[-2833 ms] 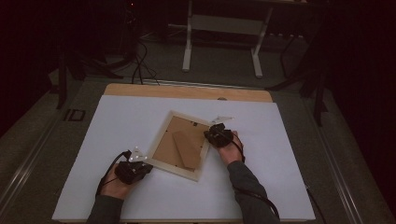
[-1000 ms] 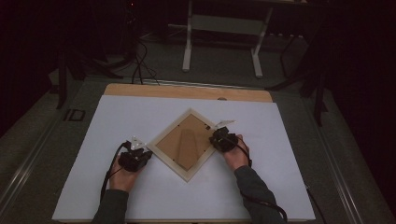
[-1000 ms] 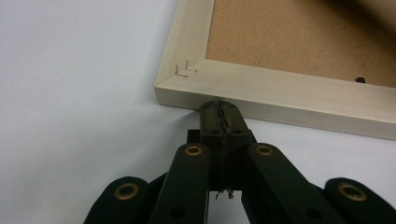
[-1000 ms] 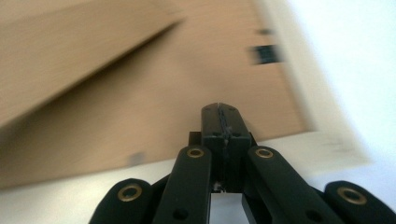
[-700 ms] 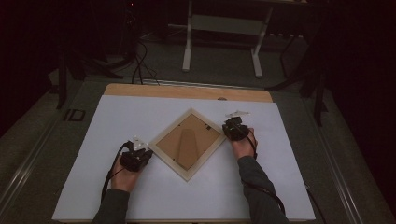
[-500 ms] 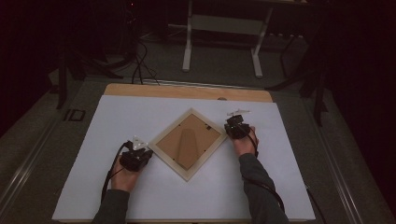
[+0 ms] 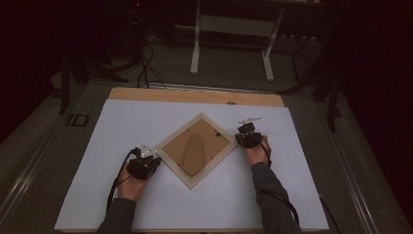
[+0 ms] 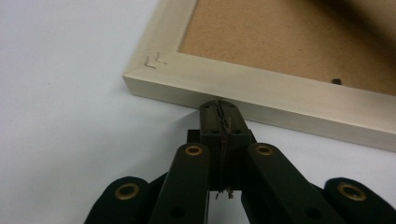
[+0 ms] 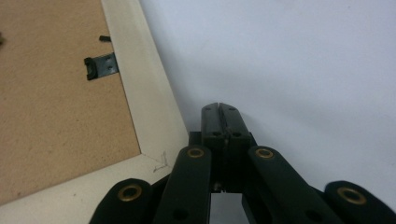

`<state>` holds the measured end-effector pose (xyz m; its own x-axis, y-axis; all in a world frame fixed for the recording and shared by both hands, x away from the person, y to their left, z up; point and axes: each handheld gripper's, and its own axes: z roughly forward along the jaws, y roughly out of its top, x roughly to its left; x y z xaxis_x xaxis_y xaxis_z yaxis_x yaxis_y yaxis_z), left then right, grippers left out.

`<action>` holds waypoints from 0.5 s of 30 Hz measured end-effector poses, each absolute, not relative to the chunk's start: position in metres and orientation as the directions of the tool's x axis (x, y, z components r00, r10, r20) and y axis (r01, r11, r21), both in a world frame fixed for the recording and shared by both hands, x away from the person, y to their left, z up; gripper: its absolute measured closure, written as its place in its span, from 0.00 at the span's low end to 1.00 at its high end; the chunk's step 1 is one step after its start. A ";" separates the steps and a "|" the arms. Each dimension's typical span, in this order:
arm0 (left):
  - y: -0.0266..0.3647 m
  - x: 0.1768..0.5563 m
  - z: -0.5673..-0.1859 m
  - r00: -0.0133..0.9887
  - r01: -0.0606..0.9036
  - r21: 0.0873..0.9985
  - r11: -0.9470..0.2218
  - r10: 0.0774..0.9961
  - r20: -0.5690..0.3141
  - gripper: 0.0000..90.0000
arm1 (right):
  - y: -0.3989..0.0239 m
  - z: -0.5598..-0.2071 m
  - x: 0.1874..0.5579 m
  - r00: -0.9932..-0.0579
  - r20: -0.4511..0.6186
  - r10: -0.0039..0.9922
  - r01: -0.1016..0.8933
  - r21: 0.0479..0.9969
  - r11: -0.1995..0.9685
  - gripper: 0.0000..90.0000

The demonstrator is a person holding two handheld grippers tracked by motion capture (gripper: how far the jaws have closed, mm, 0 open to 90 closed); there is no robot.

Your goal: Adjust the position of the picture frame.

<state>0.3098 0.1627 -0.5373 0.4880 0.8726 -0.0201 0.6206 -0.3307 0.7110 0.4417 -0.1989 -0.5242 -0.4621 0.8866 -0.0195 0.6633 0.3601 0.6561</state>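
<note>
Rotated since the earlier high view, the picture frame now lies as a diamond rather than skewed, and the right gripper has drawn back off its edge to sit just beside its right corner. That frame lies face down on the white counter, brown backing board up, between the two pairs of jaws. In the left gripper view the left gripper has its jaws fully closed with nothing between them, their tips pressed against the outer side of the pale wooden rail, near a corner that lies ahead and to the left of the jaws. In the right gripper view the right jaws are likewise shut and empty, standing clear of the frame, whose corner lies just left of them; a small metal tab on the backing sits ahead and to the left. As a judgement, the turning by nudges looks partly done, and any squaring or further pushing remains. The frame is nearly square, so no long axis is plain; its corners point toward and away from the person.
</note>
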 end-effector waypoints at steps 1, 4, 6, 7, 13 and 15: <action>0.162 0.310 -0.537 0.488 0.621 0.711 -0.330 0.873 -0.022 1.00 | -0.199 -0.524 0.441 -0.469 -0.022 0.883 0.661 0.655 0.367 1.00; 0.162 0.310 -0.537 0.489 0.622 0.712 -0.327 0.872 -0.026 1.00 | -0.200 -0.524 0.438 -0.483 -0.021 0.875 0.657 0.652 0.379 1.00; 0.161 0.309 -0.537 0.492 0.622 0.712 -0.327 0.870 -0.030 1.00 | -0.201 -0.524 0.435 -0.496 -0.013 0.868 0.655 0.651 0.384 1.00; 0.160 0.309 -0.538 0.493 0.622 0.712 -0.326 0.869 -0.032 1.00 | -0.201 -0.524 0.434 -0.500 -0.011 0.866 0.654 0.651 0.386 1.00; 0.158 0.308 -0.537 0.501 0.619 0.712 -0.332 0.865 -0.031 1.00 | -0.202 -0.524 0.424 -0.518 -0.011 0.855 0.647 0.649 0.400 1.00; 0.157 0.309 -0.537 0.499 0.621 0.710 -0.331 0.866 -0.032 1.00 | -0.202 -0.524 0.420 -0.517 -0.013 0.856 0.647 0.649 0.401 1.00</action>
